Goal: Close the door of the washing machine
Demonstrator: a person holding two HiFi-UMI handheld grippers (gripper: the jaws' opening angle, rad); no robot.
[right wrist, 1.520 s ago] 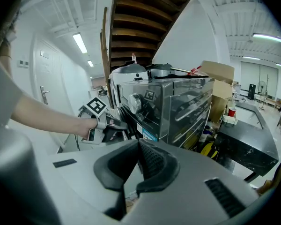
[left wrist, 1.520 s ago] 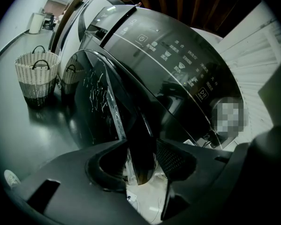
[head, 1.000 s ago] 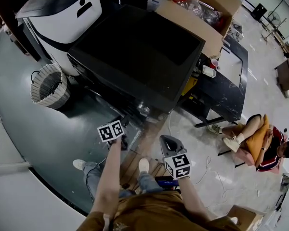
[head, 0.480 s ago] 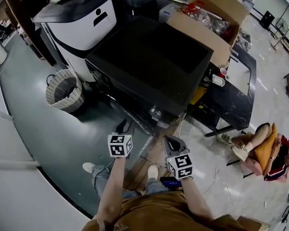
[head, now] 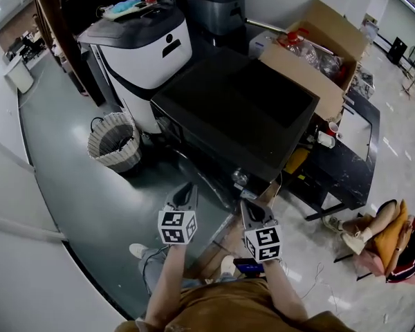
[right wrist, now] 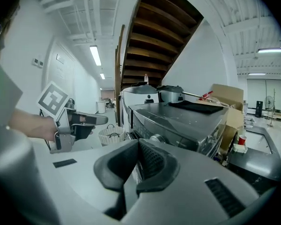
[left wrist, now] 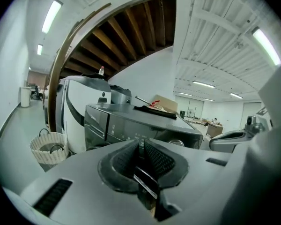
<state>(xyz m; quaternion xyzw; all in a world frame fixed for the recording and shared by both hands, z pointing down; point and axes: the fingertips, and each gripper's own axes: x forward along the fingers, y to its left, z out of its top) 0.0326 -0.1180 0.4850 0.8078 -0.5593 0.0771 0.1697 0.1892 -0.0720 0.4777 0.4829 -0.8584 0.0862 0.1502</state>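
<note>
Grey floor (head: 76,185); washing machine (head: 242,109) ahead of closed right tongs (head: 247,206), just-closed empty left tongs (head: 187,188).

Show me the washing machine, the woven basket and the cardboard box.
washing machine (head: 238,106), head view, its dark top.
woven basket (head: 116,159), head view, its outer wall.
cardboard box (head: 301,71), head view, its near wall.

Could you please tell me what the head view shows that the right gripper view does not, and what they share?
Only the head view shows the seated person in a red top. Only the right gripper view shows the brown wooden underside of the staircase. Both show the dark grey washing machine, the pale woven basket, the open brown cardboard box and the left gripper, whose jaws have just been closing with nothing between them.
</note>
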